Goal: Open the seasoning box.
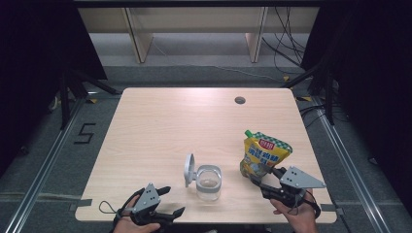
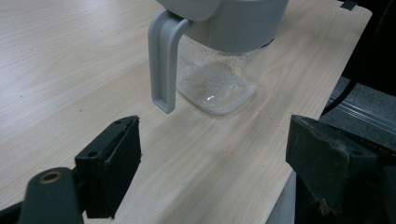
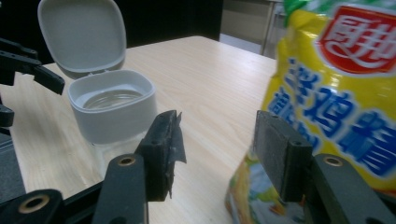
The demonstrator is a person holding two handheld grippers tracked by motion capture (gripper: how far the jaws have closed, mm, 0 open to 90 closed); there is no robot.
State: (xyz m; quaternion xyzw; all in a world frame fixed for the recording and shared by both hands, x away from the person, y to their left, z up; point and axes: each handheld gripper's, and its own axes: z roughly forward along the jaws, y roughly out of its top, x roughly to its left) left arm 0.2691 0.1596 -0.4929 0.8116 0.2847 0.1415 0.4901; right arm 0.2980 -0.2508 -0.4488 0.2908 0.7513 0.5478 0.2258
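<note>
On the near half of the pale wooden table (image 1: 160,121):

Item 1: clear plastic jar with a grey collar and a hinged grey lid (image 1: 208,182). Stands upright, lid flipped open and standing up at its left side in the high view. A thin layer of pale powder lies on its bottom, as the left gripper view shows. Position: ahead of the left gripper's fingers and apart from them; to the left of the right gripper's fingers in the right gripper view, not touching.

Item 2: yellow stand-up pouch with a green cap, red label and blue lettering (image 1: 265,154). Upright, leaning slightly. Position: directly in front of the right gripper's fingers; its lower edge sits beside and behind the right-hand finger in the right gripper view. Whether that finger touches it cannot be told.

Item 3: left gripper (image 1: 167,201). Fingers spread wide, nothing between them but bare table.

Item 4: right gripper (image 1: 267,177). Fingers about half open, holding nothing; the gap between them shows table and the pouch's edge.
</note>
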